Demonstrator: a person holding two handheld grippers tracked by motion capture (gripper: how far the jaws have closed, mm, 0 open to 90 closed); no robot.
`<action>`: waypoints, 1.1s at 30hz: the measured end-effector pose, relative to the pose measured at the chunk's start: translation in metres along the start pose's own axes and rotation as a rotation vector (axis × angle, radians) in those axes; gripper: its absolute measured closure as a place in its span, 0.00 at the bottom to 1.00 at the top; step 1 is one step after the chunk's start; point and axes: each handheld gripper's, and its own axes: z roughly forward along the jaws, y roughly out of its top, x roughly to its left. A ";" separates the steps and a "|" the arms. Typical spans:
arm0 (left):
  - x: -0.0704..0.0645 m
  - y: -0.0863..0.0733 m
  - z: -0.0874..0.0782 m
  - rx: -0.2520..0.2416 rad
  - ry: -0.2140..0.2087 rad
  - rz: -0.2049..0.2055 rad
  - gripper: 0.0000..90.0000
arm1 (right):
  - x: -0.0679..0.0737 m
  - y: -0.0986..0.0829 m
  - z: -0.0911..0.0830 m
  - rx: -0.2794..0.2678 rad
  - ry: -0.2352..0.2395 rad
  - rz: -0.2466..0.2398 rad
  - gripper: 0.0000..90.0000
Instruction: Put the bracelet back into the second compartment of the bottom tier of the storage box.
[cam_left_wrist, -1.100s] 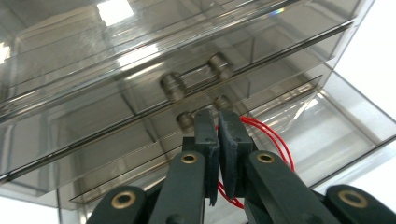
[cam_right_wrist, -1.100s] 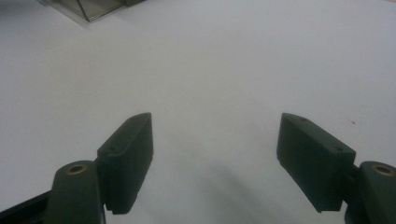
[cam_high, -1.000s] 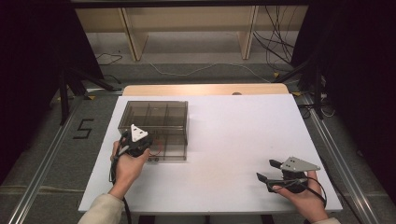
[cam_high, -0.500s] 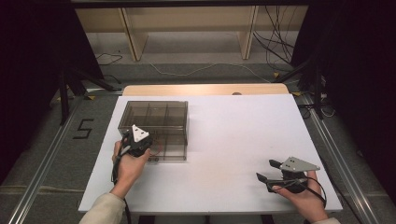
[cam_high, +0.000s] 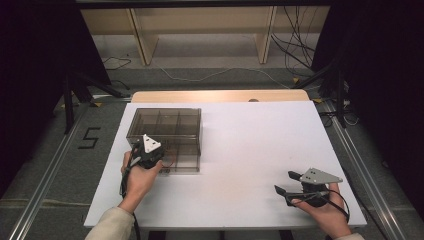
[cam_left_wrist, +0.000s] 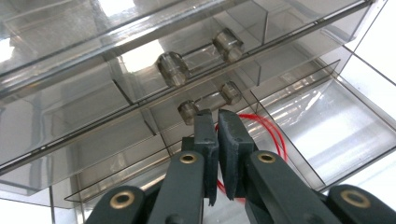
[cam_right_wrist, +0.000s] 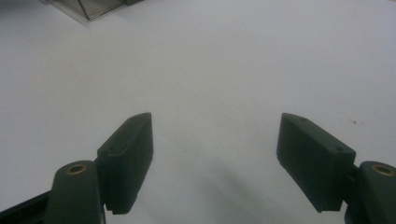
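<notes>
A smoky clear drawer box (cam_high: 165, 127) stands at the table's left. My left gripper (cam_high: 150, 150) is at its front face, held by a hand. In the left gripper view its jaws (cam_left_wrist: 217, 114) are shut, tips on the clear bar handle (cam_left_wrist: 209, 102) of the lower drawer, between its two round posts. That drawer (cam_left_wrist: 327, 116) stands pulled out a little, with a thin red loop (cam_left_wrist: 275, 135) inside, below the jaws. A second handle (cam_left_wrist: 173, 69) sits on the drawer above. My right gripper (cam_high: 284, 181) rests open near the front right, over bare white table (cam_right_wrist: 217, 140).
The white tabletop (cam_high: 260, 145) stretches between the two grippers. A wooden strip (cam_high: 220, 96) runs along its far edge. Beyond it are shelf legs and cables on the floor (cam_high: 300, 65). Metal rails (cam_high: 45, 180) flank the table.
</notes>
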 end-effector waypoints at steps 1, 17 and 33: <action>0.000 0.000 0.000 0.003 0.002 0.004 0.95 | 0.000 0.000 0.000 0.000 0.000 0.001 0.31; 0.000 0.001 -0.003 -0.008 -0.002 0.001 0.92 | 0.000 0.000 0.000 -0.001 0.002 0.002 0.31; -0.013 0.008 -0.023 -0.070 -0.138 -0.017 0.78 | 0.001 0.000 0.000 -0.003 0.005 0.007 0.31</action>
